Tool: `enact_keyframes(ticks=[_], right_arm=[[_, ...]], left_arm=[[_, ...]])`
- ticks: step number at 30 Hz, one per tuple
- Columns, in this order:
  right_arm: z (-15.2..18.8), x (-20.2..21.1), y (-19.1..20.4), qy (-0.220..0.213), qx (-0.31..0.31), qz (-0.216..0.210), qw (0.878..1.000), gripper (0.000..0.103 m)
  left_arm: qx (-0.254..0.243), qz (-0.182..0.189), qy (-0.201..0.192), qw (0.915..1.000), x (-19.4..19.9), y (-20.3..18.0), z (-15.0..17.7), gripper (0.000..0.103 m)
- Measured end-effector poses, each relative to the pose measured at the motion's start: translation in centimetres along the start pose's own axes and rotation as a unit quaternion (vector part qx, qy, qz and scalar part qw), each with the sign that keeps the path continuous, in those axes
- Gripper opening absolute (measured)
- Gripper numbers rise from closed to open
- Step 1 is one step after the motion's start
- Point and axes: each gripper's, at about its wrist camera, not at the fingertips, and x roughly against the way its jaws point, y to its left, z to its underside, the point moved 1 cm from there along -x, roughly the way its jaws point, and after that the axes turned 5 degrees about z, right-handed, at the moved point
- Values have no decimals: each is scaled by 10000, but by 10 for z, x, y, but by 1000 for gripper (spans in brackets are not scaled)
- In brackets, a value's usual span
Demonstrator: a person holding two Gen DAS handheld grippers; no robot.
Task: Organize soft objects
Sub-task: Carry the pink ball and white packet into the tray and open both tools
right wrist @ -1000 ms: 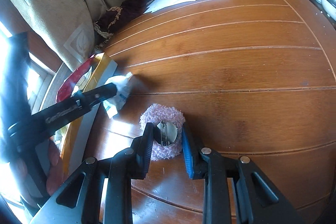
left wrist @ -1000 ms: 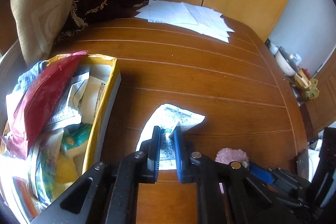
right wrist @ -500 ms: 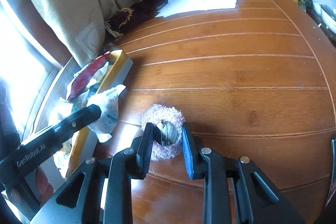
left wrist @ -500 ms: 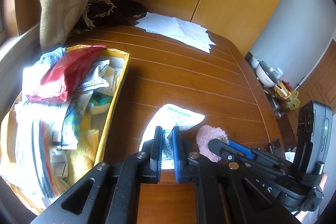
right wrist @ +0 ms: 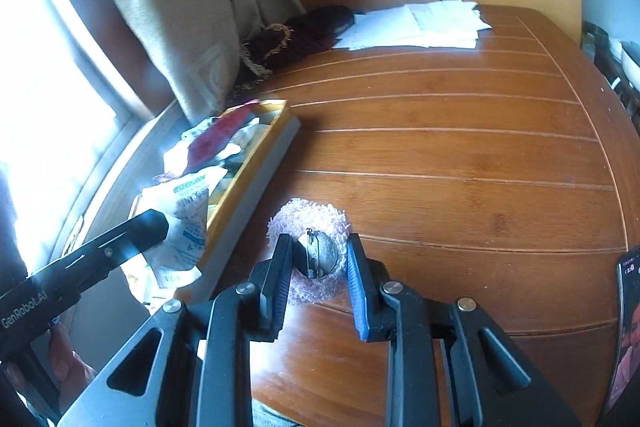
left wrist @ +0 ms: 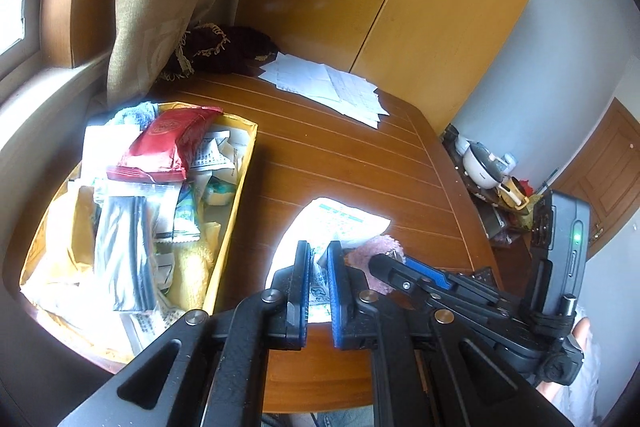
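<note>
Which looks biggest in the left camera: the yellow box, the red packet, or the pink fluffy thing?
1. Yellow box, biggest by far.
2. Red packet.
3. Pink fluffy thing, smallest, though the right gripper hides part of it.

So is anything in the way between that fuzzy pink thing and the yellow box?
Nothing visible on the table between them. The fuzzy pink thing, gripped by the right gripper, sits beside the yellow box. The left gripper holds a white packet over the box.
</note>
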Motion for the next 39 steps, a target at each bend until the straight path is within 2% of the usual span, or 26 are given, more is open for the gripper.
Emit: enact_keyframes(ticks=[3, 10, 15, 26, 31, 33, 36, 39], right_arm=[[1, 1, 7, 4, 60, -57, 10000, 26], [3, -6, 16, 91, 88, -290, 9995, 26], [-5, -10, 25, 45, 104, -476, 9988, 26], [-37, -42, 72, 12, 396, -701, 9968, 25], [-59, -70, 75, 108, 176, -764, 9969, 25], [-70, -81, 72, 29, 225, -591, 9980, 26], [-87, -100, 62, 189, -52, -679, 9975, 26], [-96, -110, 64, 147, 35, -616, 9980, 26]], left_arm=[[24, 140, -45, 9999, 12, 1, 0, 6], [136, 43, -323, 9994, 44, 12, -8, 6], [324, -281, -621, 9971, 64, 35, -25, 6], [457, -905, -890, 9909, 66, 90, -82, 5], [465, -1096, -827, 9894, 56, 116, -94, 5], [515, -1155, -752, 9891, 48, 129, -96, 5], [662, -1245, -573, 9883, 32, 152, -99, 5], [723, -1253, -359, 9888, 17, 168, -99, 5]])
